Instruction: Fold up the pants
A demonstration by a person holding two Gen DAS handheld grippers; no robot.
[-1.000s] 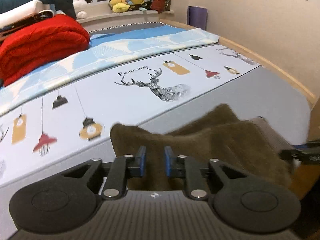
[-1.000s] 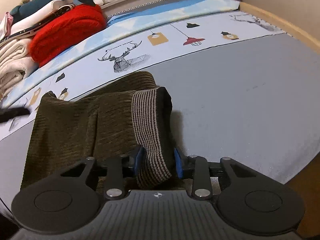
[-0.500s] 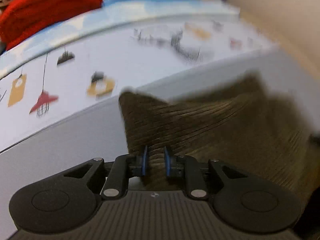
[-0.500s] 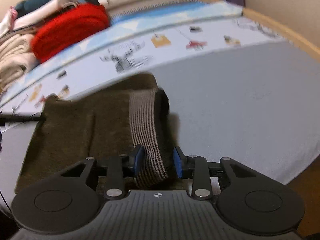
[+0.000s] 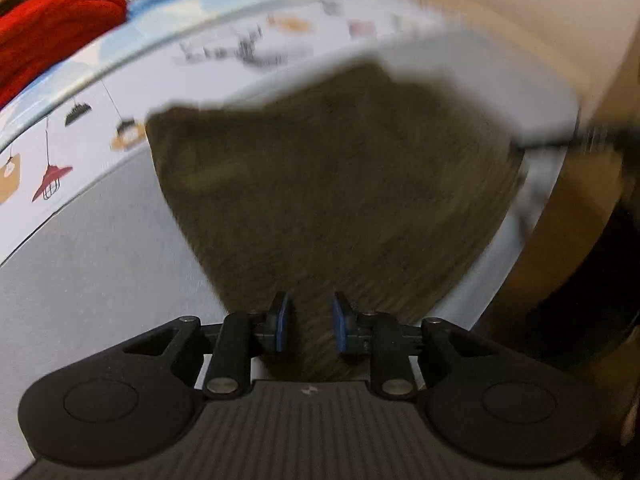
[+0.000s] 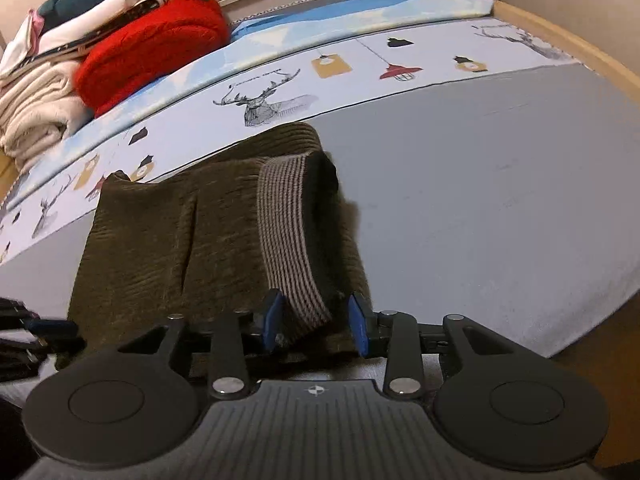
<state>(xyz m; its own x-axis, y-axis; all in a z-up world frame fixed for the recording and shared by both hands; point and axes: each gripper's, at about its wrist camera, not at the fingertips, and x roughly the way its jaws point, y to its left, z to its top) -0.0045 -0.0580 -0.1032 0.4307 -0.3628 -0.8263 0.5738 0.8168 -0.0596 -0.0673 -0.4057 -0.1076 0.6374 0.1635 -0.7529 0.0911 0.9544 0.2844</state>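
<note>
We have the brown corduroy pants (image 6: 168, 248) lying folded near the bed's (image 6: 500, 200) near edge, on its grey part, just short of the printed strip with the deer and lamps. The bundle's long axis looks to run along that near edge, from the left gripper's side to the right gripper's side, though the left wrist view is smeared by motion and we cannot be sure of the outline there.

Our left gripper (image 5: 308, 328) has its fingers parting; corduroy passes between them, and the blue pads stand a little off the cloth on each side, so we judge the hold is being let go. Our right gripper (image 6: 316, 322) also has its fingers spreading slowly. The striped waistband (image 6: 288, 240) runs down into the gap between them, closer to the left finger, with a clear gap at the right finger, so it no longer looks pinched.

The relation that matters for the coming move: the pants lie straight ahead of and below both sets of fingers, each gripper at one end of the bundle near the bed's front edge, so either could draw back off the cloth. The right one sits at the waistband end.

No containers show. At the bed's far left side we see a red quilt (image 6: 152, 48) beside a stack of pale folded cloth (image 6: 36, 112).
</note>
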